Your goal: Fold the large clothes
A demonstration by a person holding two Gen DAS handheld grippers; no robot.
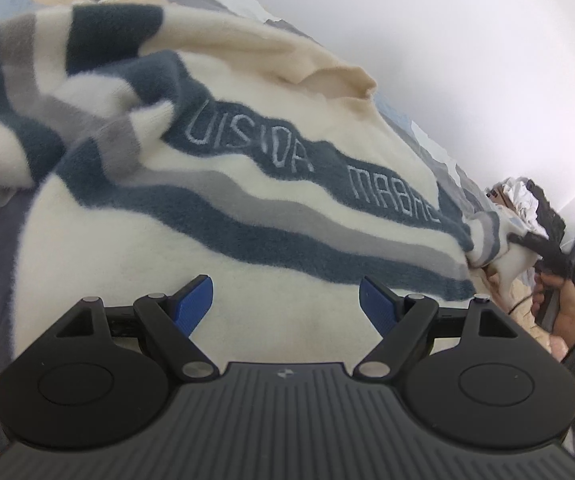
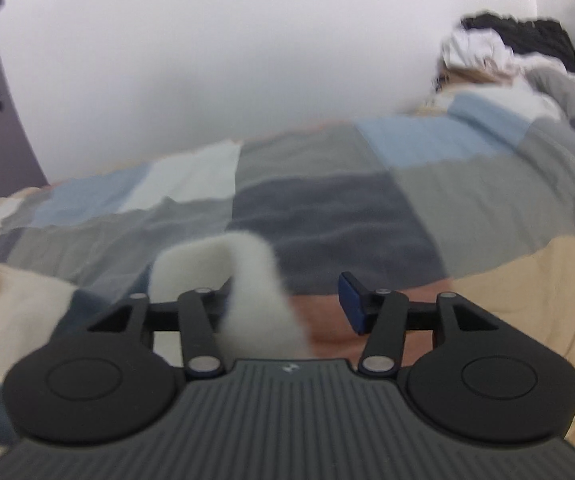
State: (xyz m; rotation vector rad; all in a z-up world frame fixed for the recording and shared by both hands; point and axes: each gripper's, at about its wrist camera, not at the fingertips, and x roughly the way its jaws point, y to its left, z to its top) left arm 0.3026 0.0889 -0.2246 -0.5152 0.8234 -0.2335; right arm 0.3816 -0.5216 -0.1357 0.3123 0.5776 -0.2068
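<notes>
On the patchwork bed cover (image 2: 327,208), a striped cream sweater (image 1: 215,240); left gripper (image 1: 285,304) wide and empty, right gripper (image 2: 287,304) parted around its loose cuff (image 2: 255,280).

You have a bed (image 2: 327,208) under everything, covered by a patchwork quilt (image 2: 427,184) in grey, dark blue, pale blue, white and cream blocks. Spread directly on it, in your left wrist view, lies the cream sweater (image 1: 215,248) with blue and grey stripes and stitched lettering — it fills most of the near surface, bunched at its left. At the far right end of the bed, against the white wall, sits a heap of clothes (image 2: 499,48) — black and white pieces, too blurred to sort.
</notes>
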